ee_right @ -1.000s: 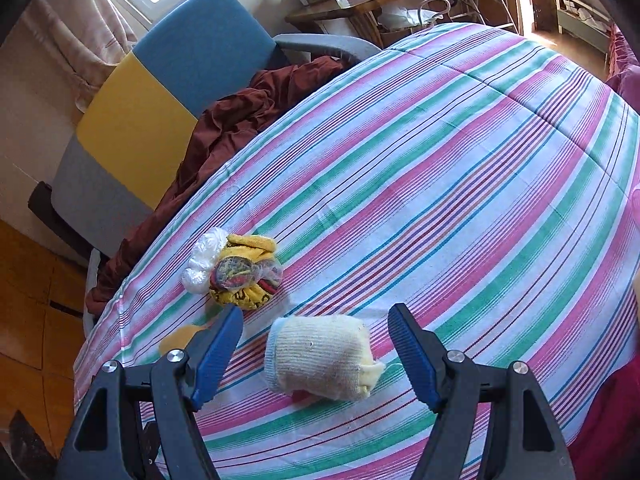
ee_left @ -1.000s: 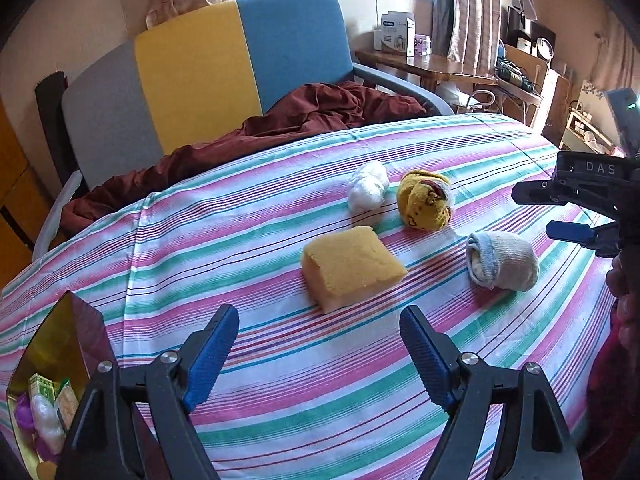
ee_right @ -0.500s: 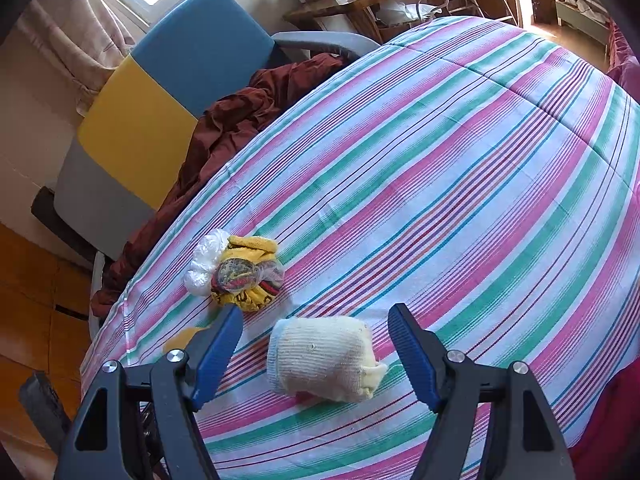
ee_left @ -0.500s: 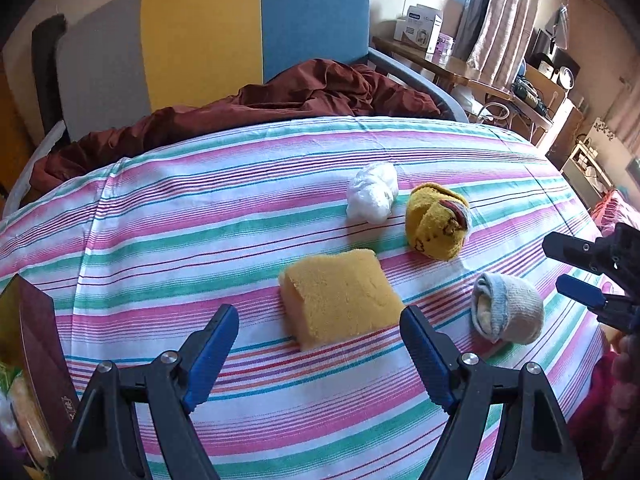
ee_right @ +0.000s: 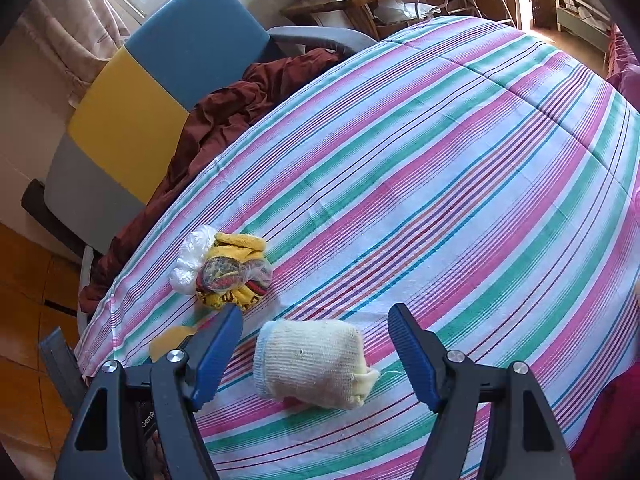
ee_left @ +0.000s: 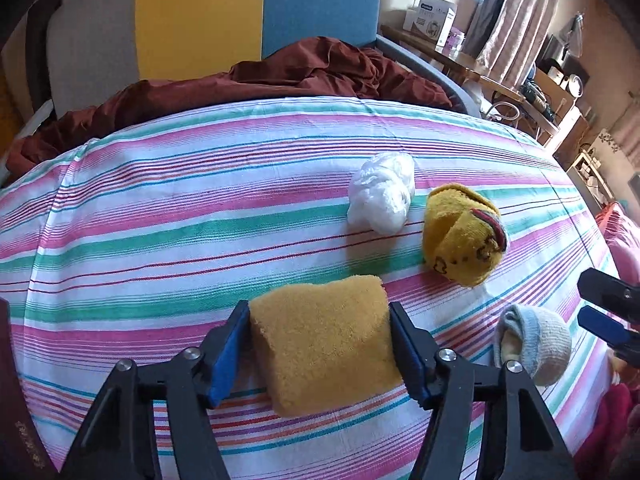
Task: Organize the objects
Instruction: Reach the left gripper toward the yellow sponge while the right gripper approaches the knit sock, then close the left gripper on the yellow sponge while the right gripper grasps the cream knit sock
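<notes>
A yellow sponge [ee_left: 324,344] lies on the striped cloth [ee_left: 160,220]. My left gripper [ee_left: 318,312] straddles it, jaws closing, both blue pads against its sides. A rolled cream sock [ee_right: 312,360] sits between the fingers of my right gripper [ee_right: 315,314], which is open and apart from it. That sock [ee_left: 536,344] and the right gripper [ee_left: 600,304] also show at the right of the left wrist view. Further back lie a yellow sock ball [ee_left: 460,236] and a white crumpled plastic bag [ee_left: 382,196], touching each other.
A chair with a grey, yellow and blue back [ee_left: 240,12] stands behind the cloth, with a maroon fabric [ee_left: 280,80] heaped on it. A dark box edge [ee_left: 12,400] shows at the far left. A wooden side table [ee_left: 460,56] carries boxes at the back right.
My left gripper moved forward and down onto the yellow sponge, and its jaws narrowed until the pads met the sponge's sides. The box slid almost out of view. The right gripper stayed still.
</notes>
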